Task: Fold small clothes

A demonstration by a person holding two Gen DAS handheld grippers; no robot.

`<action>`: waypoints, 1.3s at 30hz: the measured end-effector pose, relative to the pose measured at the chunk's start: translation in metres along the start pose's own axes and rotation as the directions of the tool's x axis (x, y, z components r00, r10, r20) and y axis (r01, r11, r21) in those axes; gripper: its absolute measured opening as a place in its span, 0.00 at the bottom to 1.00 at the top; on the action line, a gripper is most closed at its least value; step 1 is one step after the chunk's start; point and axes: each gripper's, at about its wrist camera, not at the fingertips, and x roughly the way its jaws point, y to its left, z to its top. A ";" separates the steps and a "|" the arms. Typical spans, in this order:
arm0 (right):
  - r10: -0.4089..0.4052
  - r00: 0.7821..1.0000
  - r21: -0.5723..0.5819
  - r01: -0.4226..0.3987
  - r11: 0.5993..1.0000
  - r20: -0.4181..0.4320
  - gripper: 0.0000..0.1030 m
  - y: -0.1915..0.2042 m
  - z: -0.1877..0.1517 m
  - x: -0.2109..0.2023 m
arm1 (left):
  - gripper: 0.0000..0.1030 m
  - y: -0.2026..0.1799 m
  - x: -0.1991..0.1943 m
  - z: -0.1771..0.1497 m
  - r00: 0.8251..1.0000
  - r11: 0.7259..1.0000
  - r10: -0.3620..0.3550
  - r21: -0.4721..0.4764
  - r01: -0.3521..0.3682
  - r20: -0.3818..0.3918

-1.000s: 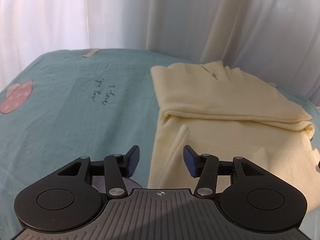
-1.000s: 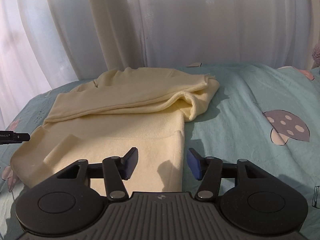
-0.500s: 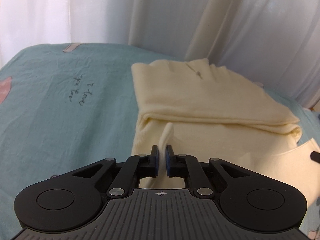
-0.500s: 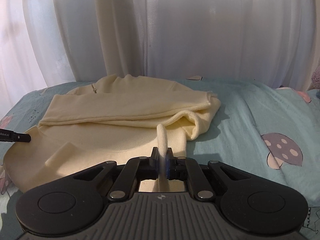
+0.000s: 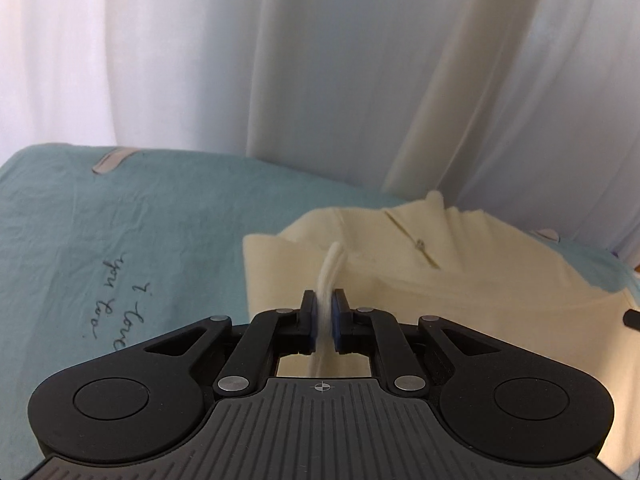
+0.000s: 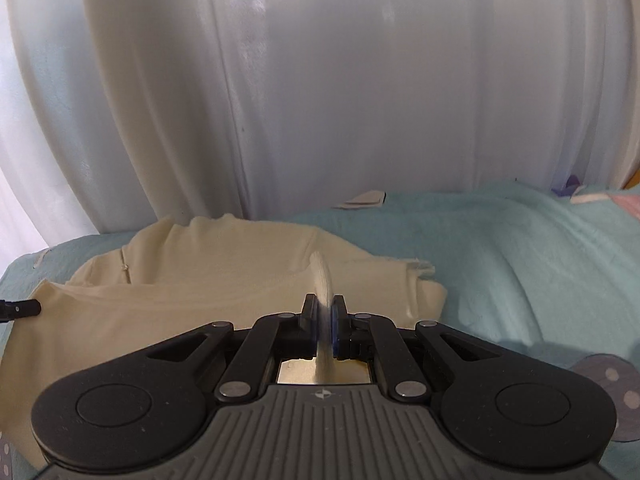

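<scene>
A cream knit sweater (image 5: 460, 280) with a short neck zip lies on a teal bedsheet (image 5: 120, 240). My left gripper (image 5: 324, 300) is shut on the sweater's lower hem, and a strip of cream fabric stands up between its blue pads. In the right wrist view the same sweater (image 6: 200, 280) spreads to the left, and my right gripper (image 6: 323, 306) is shut on the hem at the other corner. Both held edges are lifted and carried over the sweater's body toward the collar. The tip of the other gripper (image 6: 20, 309) shows at the left edge.
White curtains (image 6: 320, 100) hang close behind the bed. The sheet has handwritten lettering (image 5: 116, 312) left of the sweater and mushroom prints (image 6: 616, 384) at the right. Open sheet lies on both sides of the sweater.
Both grippers went from open to shut on the hem. They then moved forward over the sweater with the hem, so the lower part now covers the folded sleeves.
</scene>
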 end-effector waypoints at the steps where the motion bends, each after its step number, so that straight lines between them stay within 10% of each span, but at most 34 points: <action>1: -0.011 1.000 -0.009 0.011 1.000 -0.009 0.07 0.000 -0.002 0.003 | 0.11 0.002 0.001 -0.007 1.000 1.000 -0.007 0.010 0.007 -0.008; 5: 0.005 1.000 -0.056 -0.006 0.998 -0.011 0.09 0.003 -0.007 0.002 | 0.21 0.009 0.002 -0.014 0.999 0.999 -0.032 0.014 0.032 -0.011; 8: 0.020 1.000 -0.099 -0.019 0.995 0.005 0.06 0.007 -0.004 -0.003 | 0.09 0.016 0.001 -0.008 0.991 0.991 -0.129 -0.029 0.127 -0.043; 13: 0.012 0.974 -0.197 0.033 0.980 0.226 0.05 0.028 0.030 -0.025 | 0.09 0.019 -0.031 0.031 0.983 0.984 -0.145 -0.090 0.155 0.110; 18: -0.071 0.945 -0.205 0.141 0.969 0.318 0.05 0.045 0.077 0.006 | 0.09 -0.008 -0.023 0.076 0.961 1.000 0.001 -0.027 0.007 0.278; 24: -0.150 0.951 -0.229 0.215 0.949 0.271 0.06 0.054 0.083 0.056 | 0.11 -0.040 0.031 0.077 0.967 0.995 0.087 0.031 -0.097 0.239; 27: -0.207 0.931 -0.203 0.275 0.940 0.300 0.16 0.059 0.074 0.056 | 0.35 -0.044 0.041 0.065 0.961 0.983 0.169 0.031 -0.180 0.220; 32: 0.097 0.985 -0.166 -0.073 0.983 0.143 0.19 0.082 0.050 0.068 | 0.47 -0.047 0.059 0.049 0.979 0.998 0.064 -0.014 -0.063 0.193; 35: 0.296 0.954 -0.049 -0.294 0.955 0.041 0.20 0.086 0.042 0.091 | 0.51 -0.056 0.079 0.045 0.985 0.998 0.054 0.002 -0.055 0.164; 39: 0.164 0.985 0.012 -0.165 0.986 0.050 0.21 0.061 0.033 0.110 | 0.56 -0.042 0.099 0.026 0.974 0.985 0.172 -0.019 -0.171 0.148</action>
